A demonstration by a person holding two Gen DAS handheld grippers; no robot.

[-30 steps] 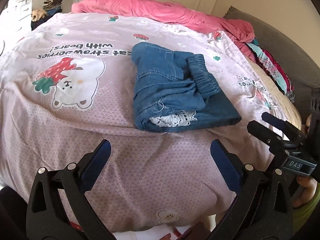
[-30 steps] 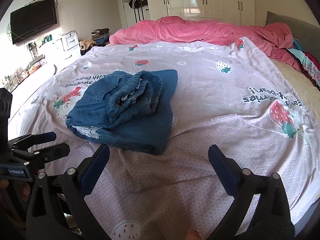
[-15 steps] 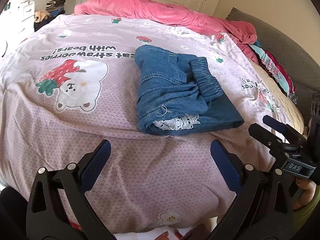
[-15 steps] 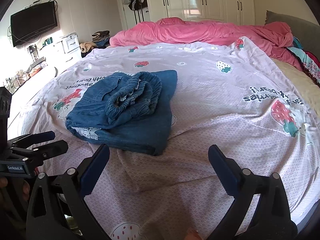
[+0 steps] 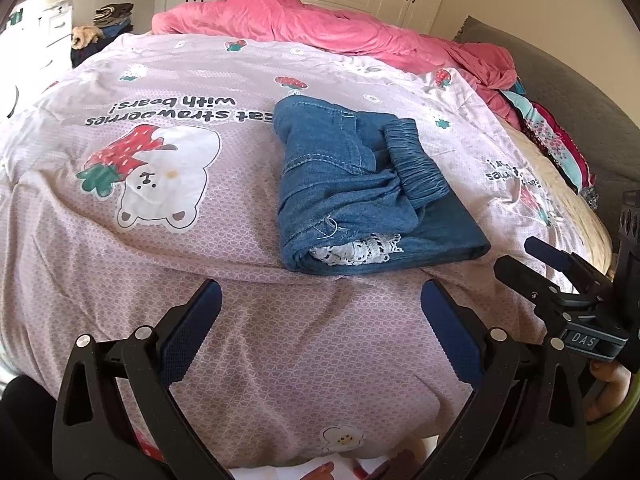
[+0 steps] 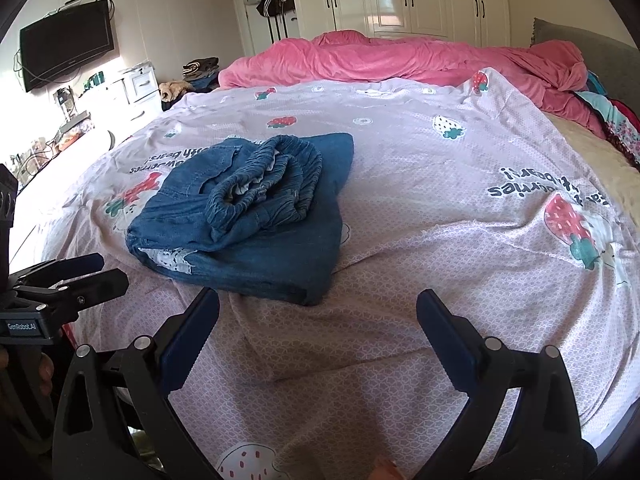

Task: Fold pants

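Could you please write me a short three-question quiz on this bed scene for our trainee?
1. True or false: the left tongs grip the folded blue denim pants.
2. What lies across the far end of the bed: A) crumpled pink blanket, B) green towel, C) brown rug?
3. Fill in: white ____ trim peeks from the pants' near edge.

Key: 1 false, both tongs open, clear of them; 2 A; 3 lace.

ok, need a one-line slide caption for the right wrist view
Folded denim pants resting on the strawberry-bear bedsheet, with the open right tongs held clear in front and the left tongs at far left.
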